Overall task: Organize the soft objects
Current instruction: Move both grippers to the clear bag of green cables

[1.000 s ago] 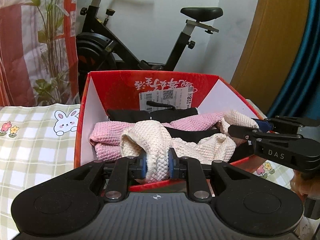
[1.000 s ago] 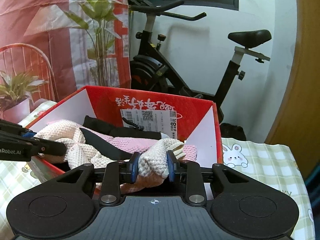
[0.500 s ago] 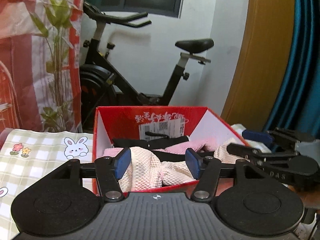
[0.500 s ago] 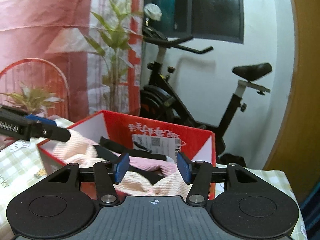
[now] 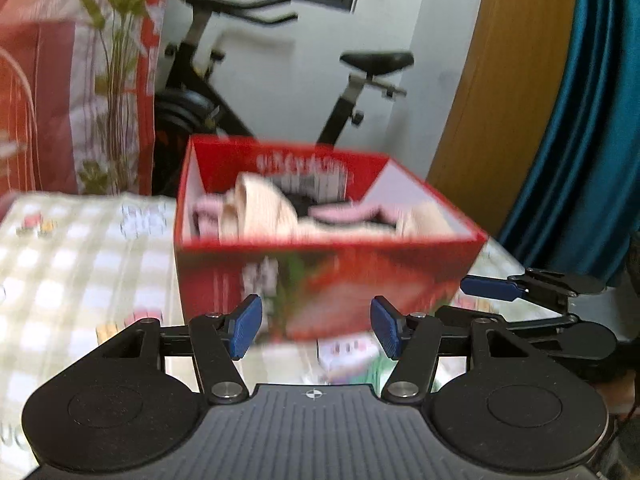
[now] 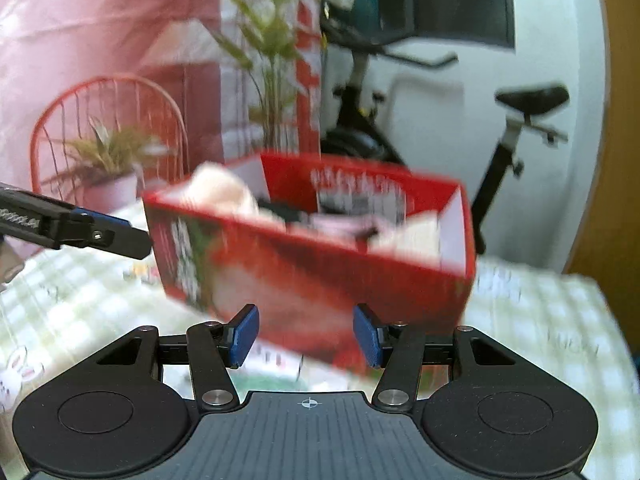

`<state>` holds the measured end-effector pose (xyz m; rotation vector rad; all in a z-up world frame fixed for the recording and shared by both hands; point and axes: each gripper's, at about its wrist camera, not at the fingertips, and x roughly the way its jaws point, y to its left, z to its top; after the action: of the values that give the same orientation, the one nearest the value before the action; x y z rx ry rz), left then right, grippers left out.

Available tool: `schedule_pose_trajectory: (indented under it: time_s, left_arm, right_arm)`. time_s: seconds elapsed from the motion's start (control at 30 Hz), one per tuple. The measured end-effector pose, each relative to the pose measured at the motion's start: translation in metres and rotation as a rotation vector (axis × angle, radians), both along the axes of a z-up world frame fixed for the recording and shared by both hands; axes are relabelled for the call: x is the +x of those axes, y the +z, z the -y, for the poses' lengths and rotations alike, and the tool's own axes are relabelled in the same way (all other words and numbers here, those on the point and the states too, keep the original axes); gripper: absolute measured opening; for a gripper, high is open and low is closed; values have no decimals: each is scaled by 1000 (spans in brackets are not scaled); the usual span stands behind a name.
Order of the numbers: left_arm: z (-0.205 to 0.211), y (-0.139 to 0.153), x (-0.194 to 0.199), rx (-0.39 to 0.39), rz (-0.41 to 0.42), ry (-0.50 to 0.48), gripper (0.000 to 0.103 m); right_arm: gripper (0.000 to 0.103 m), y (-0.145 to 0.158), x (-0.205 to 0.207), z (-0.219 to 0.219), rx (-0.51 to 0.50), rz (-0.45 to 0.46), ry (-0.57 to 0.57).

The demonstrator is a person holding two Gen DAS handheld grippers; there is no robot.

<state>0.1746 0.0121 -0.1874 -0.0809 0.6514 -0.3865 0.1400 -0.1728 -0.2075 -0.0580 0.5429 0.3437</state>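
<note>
We are looking at a heap of soft cloths lying inside the red box (image 5: 328,276): a cream knitted cloth (image 5: 260,212) is sitting toward the box's left side, a pink cloth (image 5: 344,214) is lying across the middle, and a dark cloth (image 5: 304,200) is showing between them. Motion blur is smearing all of them, so we cannot tell how they are folded. In the right wrist view the same cream cloth (image 6: 224,190) is bulging above the box rim (image 6: 304,220).

The box is standing on a green-and-white checked tablecloth (image 5: 80,280).

We are holding the left gripper (image 5: 316,328) in front of the box's near wall, with its blue pads (image 5: 244,326) spread wide and nothing between them. The right gripper (image 6: 306,334) is also spread wide and gripping nothing, hovering just short of the box. Each gripper is appearing in the other's view, at the side of the box.

Behind the box an exercise bike (image 5: 224,92) is standing against the white wall, with a tall leafy plant (image 5: 116,80) and a red patterned curtain (image 5: 36,92) to its left, and a blue curtain (image 5: 580,140) at the far right.
</note>
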Motion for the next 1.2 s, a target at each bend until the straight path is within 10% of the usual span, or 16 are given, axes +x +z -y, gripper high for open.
schedule_pose_trajectory:
  time_s: [0.37, 1.2]
  left_arm:
    - [0, -62, 7, -24, -185, 16, 62]
    - [-6, -83, -10, -53, -279, 25, 62]
  right_arm:
    - [49, -62, 7, 3, 64, -213, -134]
    - [46, -62, -31, -34, 56, -245, -94]
